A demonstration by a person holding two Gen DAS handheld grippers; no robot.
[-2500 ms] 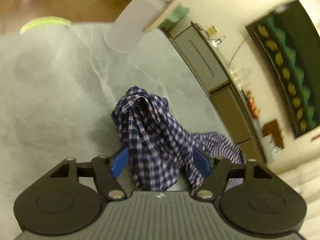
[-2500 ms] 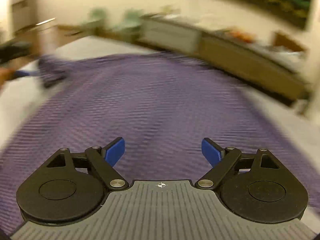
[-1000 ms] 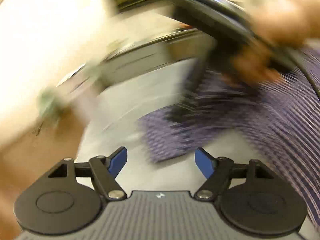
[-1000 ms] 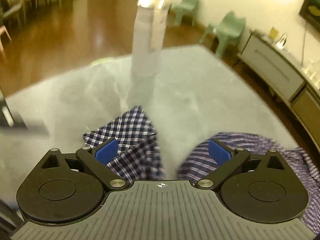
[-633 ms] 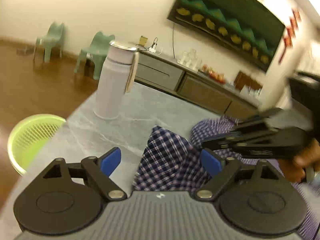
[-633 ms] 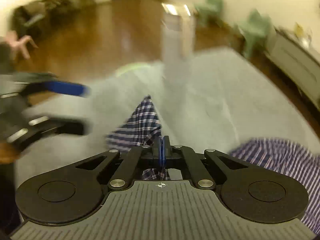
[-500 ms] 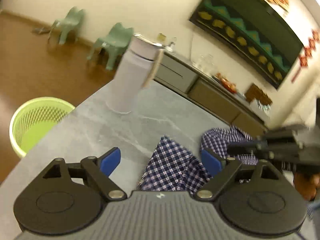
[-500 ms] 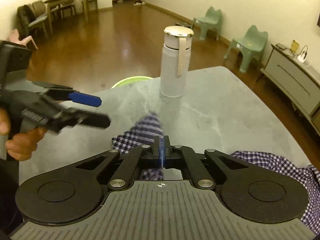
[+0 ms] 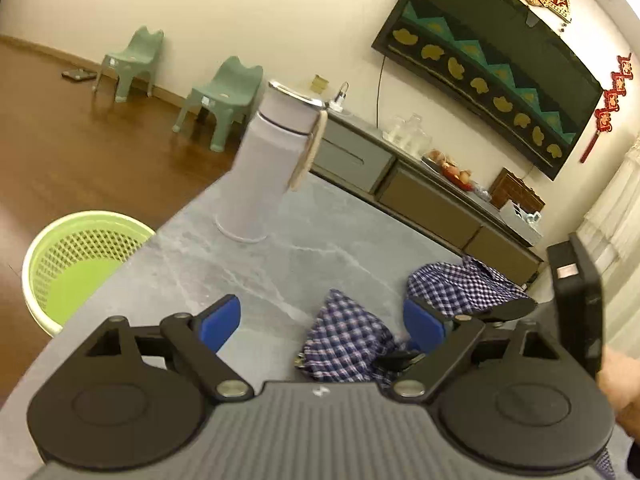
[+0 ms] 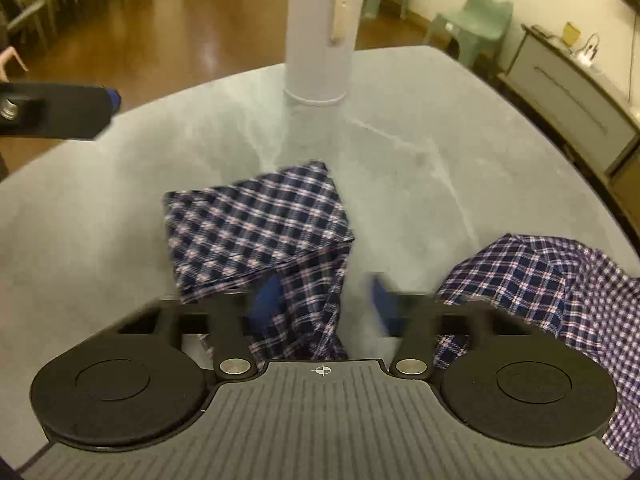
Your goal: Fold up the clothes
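The right hand-held gripper (image 10: 324, 306) is open and blurry, with a fold of the checked shirt (image 10: 260, 220) between its jaws. The left hand-held gripper (image 9: 322, 322) is wide open and empty. The shirt lies bunched on the counter (image 10: 400, 140). It looks soft, light and floppy, so pinch a corner.

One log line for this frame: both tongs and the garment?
left tongs: just opened, empty | right tongs: open, astride blue checked cloth garment | garment: crumpled on grey marbled table

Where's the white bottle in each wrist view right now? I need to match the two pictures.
Left wrist: the white bottle stands upright, left of centre in the upper half.
Right wrist: the bottle is at top centre, its cap cut off by the frame.
Shared landmark: the checked shirt, nearer the camera than the bottle in both.
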